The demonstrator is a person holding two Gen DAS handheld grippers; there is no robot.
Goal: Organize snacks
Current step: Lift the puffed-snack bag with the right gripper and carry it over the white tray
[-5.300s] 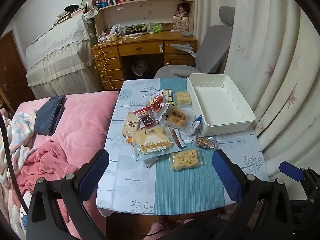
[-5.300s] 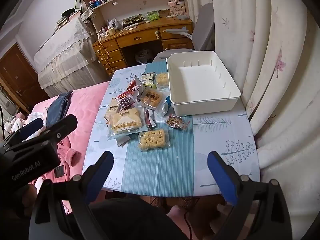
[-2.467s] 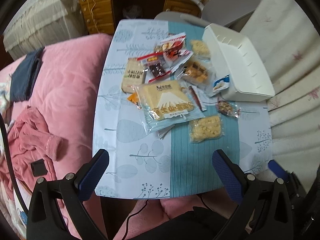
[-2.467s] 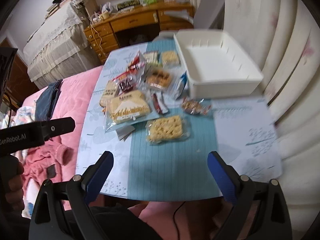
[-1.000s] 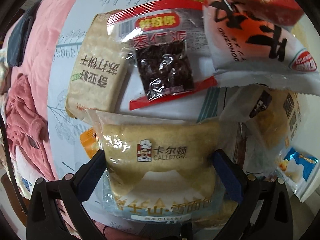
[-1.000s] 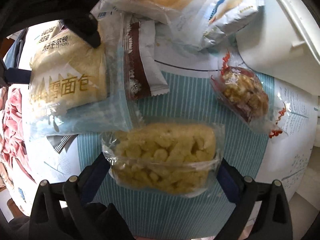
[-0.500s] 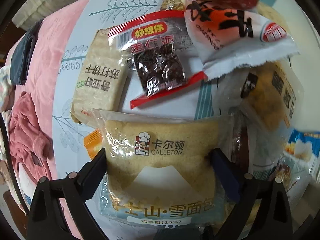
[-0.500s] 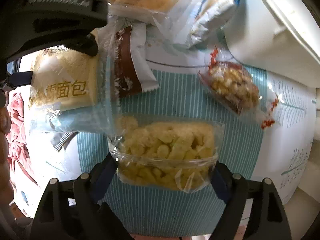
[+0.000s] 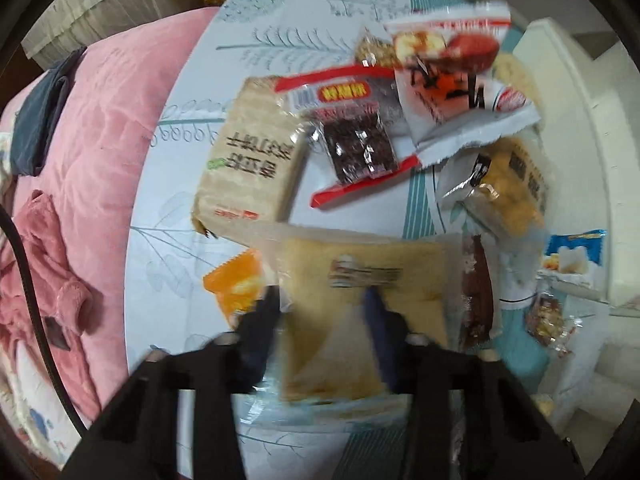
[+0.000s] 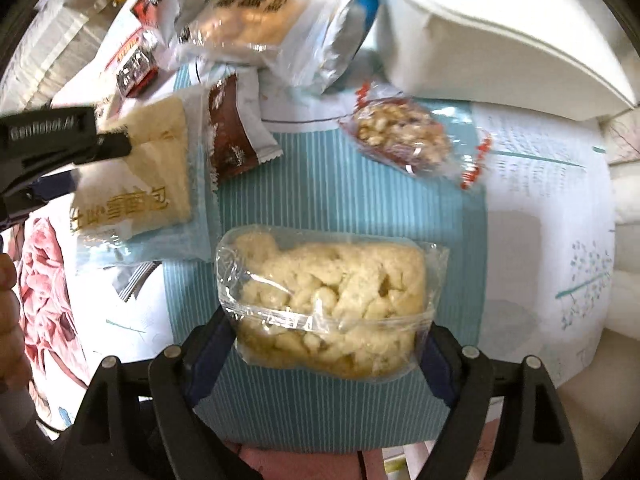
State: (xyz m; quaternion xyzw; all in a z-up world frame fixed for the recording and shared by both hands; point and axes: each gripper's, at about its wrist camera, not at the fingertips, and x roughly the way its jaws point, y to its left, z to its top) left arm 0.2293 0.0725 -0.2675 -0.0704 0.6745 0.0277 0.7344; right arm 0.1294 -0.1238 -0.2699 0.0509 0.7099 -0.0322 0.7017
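My left gripper (image 9: 320,314) points straight down and its jaws are closing, pinching the middle of a clear-wrapped bread packet (image 9: 360,276) so that the loaf is squeezed between them. That view is blurred by motion. The right wrist view shows the same bread packet (image 10: 136,176) raised at its left side. My right gripper (image 10: 324,346) is shut across the width of a clear bag of pale puffed snacks (image 10: 328,280), held just above the teal striped table runner (image 10: 328,184). The white bin (image 10: 500,40) stands at the upper right.
Loose snacks crowd the table: a cracker pack (image 9: 248,172), a red date packet (image 9: 356,144), a white and orange packet (image 9: 452,84), a brown bar (image 10: 232,136), a nut packet (image 10: 400,136). Pink bedding (image 9: 100,140) borders the table's left edge. A hand (image 10: 8,300) shows at left.
The left jaws went from wide apart to pinched onto the bread packet. Both grippers have risen, lifting the bread and the puffed snack bag off the table.
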